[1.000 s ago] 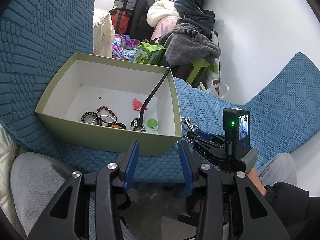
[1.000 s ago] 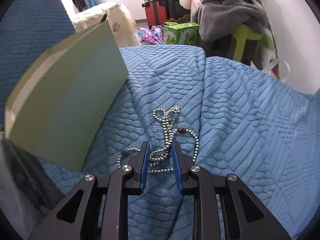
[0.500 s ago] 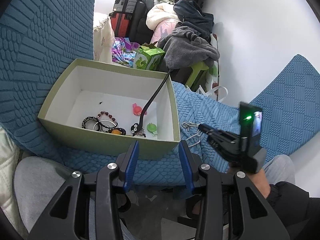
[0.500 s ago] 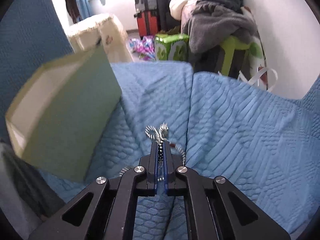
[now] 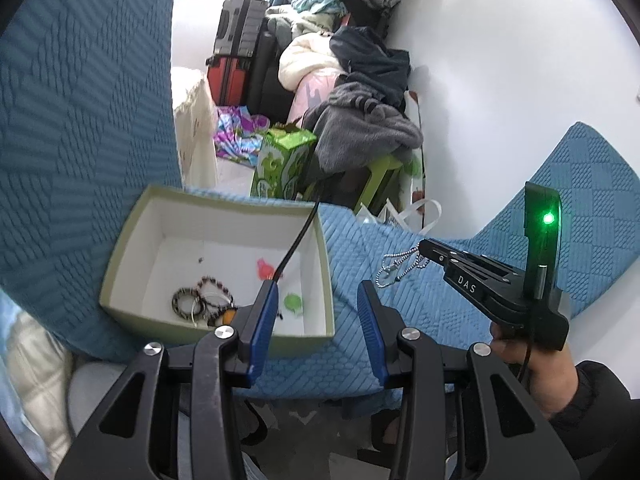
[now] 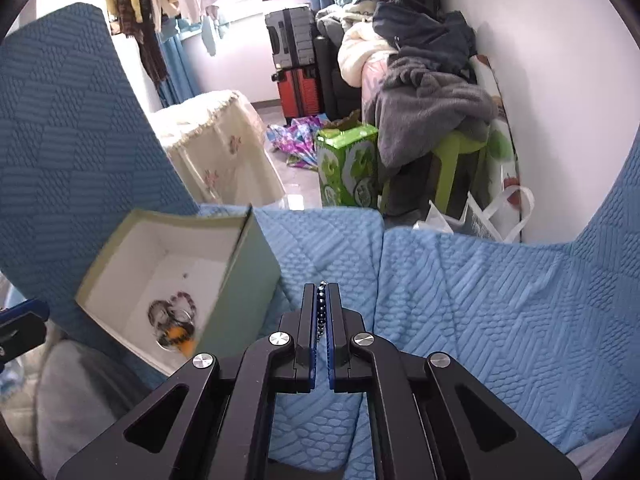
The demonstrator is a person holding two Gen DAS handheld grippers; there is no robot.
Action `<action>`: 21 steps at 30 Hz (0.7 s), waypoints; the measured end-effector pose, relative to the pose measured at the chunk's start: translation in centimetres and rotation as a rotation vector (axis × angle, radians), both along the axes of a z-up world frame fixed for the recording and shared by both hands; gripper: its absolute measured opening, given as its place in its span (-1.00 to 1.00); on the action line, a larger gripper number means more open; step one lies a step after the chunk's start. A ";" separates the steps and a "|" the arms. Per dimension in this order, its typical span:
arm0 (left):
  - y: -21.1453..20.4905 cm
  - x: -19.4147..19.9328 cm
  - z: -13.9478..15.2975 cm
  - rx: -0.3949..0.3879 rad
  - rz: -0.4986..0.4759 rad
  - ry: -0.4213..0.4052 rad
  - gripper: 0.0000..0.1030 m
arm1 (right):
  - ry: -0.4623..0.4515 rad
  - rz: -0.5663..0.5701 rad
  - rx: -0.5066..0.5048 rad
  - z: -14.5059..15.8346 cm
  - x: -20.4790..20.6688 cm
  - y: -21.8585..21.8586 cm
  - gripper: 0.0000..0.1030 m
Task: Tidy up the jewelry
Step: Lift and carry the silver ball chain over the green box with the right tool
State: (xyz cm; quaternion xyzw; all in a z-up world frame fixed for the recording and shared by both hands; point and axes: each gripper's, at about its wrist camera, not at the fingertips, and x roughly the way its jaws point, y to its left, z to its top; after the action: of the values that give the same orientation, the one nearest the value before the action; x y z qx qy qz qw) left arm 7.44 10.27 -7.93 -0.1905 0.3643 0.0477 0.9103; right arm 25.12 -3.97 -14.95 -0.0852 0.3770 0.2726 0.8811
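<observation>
Since the earlier frames, my right gripper [image 6: 322, 312] has closed on the ball chain [image 5: 398, 266] that lay loose on the blue quilted cover [image 6: 480, 300] and has lifted it clear of the fabric. Its jaws now stand pressed together with the chain beads pinched between the blue pads. In the left wrist view the chain hangs in loops from the fingertips of that gripper [image 5: 422, 248], above the cover and just to the right of the box.

Both views have also risen: the green box [image 5: 132, 312] now sits lower in each frame, and more of its white interior is visible than before.

My left gripper [image 5: 316, 300] is partly open with nothing between its pads. It hovers over the near wall of the box.

Box contents: beaded bracelets [image 5: 200, 300] grouped at the near left of the floor, an orange piece [image 6: 178, 336] beside them, a pink piece [image 5: 264, 268] and a green piece [image 5: 294, 301] further right. A black cable [image 5: 300, 236] runs over the far right corner of the box down towards the left gripper.

My right hand [image 5: 532, 364] grips the handle of the right gripper.
</observation>
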 end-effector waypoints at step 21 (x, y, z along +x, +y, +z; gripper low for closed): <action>4.7 -1.8 6.0 0.054 0.031 -0.097 -0.19 | -0.105 0.122 0.089 11.9 -2.4 7.4 -0.97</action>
State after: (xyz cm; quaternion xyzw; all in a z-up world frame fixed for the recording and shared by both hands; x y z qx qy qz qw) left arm 5.61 14.98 -1.96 -0.1734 0.3152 0.0625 0.9310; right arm 22.71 3.41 -3.06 -0.0829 0.3118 0.3372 0.8844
